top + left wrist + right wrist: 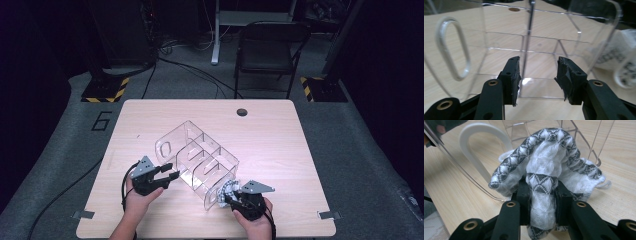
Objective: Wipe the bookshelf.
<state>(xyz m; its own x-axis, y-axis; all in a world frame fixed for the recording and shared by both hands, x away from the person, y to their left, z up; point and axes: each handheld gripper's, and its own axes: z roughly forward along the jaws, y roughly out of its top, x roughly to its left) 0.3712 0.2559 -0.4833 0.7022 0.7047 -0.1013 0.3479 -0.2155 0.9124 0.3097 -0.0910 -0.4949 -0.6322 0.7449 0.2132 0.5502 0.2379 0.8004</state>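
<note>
A clear acrylic organizer (197,152) with dividers and slot handles lies tipped on the wooden table (272,140). My left gripper (169,173) hovers at its near-left side, open, with nothing between the pads; in the left gripper view the gripper (539,71) faces the organizer's (486,47) inner dividers. My right gripper (229,196) sits at the organizer's near-right end, shut on a black-and-white patterned cloth (225,189). In the right gripper view the cloth (544,157) bunches up over the gripper (541,188), beside the organizer's wall (471,155). The cloth (624,57) also shows at the far right of the left gripper view.
A round cable hole (242,111) sits near the table's far edge. Behind the table stand a black folding chair (270,50) and stand bases with yellow-black tape (105,92). Cables run over the grey floor.
</note>
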